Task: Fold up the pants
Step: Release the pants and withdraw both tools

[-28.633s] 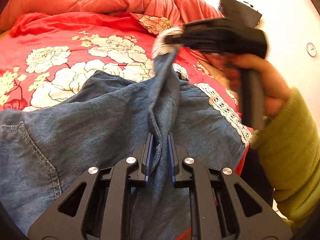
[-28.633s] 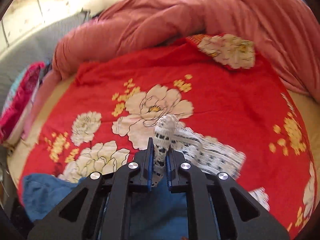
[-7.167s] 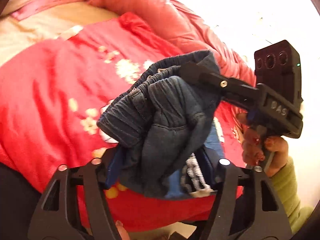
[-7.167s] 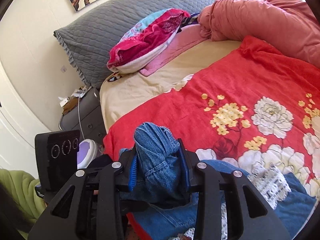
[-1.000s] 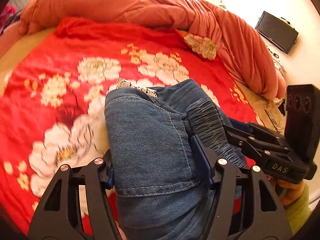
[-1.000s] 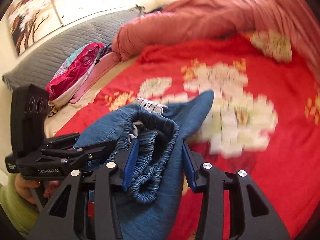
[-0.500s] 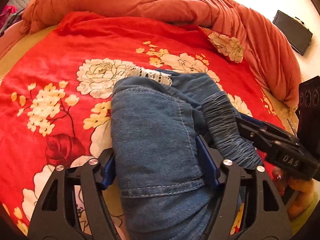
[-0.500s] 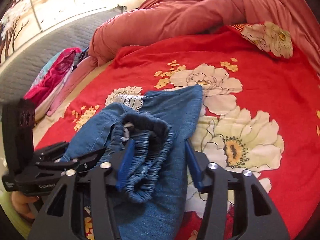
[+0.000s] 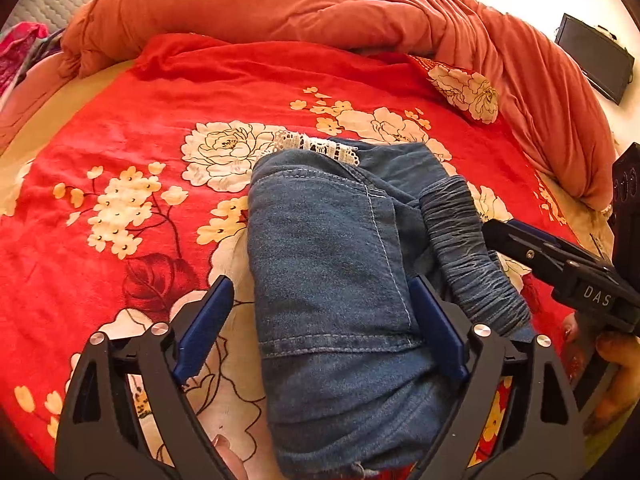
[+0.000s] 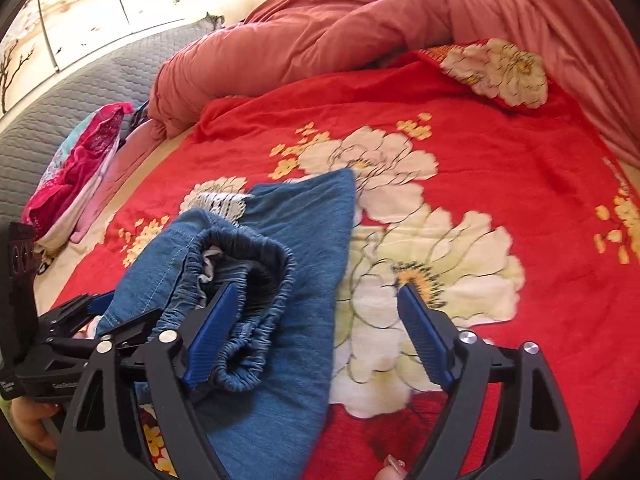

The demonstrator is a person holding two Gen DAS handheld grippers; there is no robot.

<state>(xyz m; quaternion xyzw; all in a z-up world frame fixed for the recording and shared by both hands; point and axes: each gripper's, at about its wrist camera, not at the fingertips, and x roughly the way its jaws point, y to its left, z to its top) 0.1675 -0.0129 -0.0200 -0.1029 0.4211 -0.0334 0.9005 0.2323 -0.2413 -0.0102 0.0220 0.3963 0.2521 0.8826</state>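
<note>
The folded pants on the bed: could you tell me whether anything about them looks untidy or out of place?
Slightly. The pants lie bundled on the red floral blanket, but the elastic waistband gapes open at one side and a lace trim pokes out at the far end.

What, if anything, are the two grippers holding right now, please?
Nothing: the left gripper and the right gripper are both open, and the folded denim pants lie on the red floral blanket.

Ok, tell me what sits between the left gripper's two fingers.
The folded denim pants lie between the open left gripper's fingers, resting on the red floral blanket; the left wrist view shows it.
</note>
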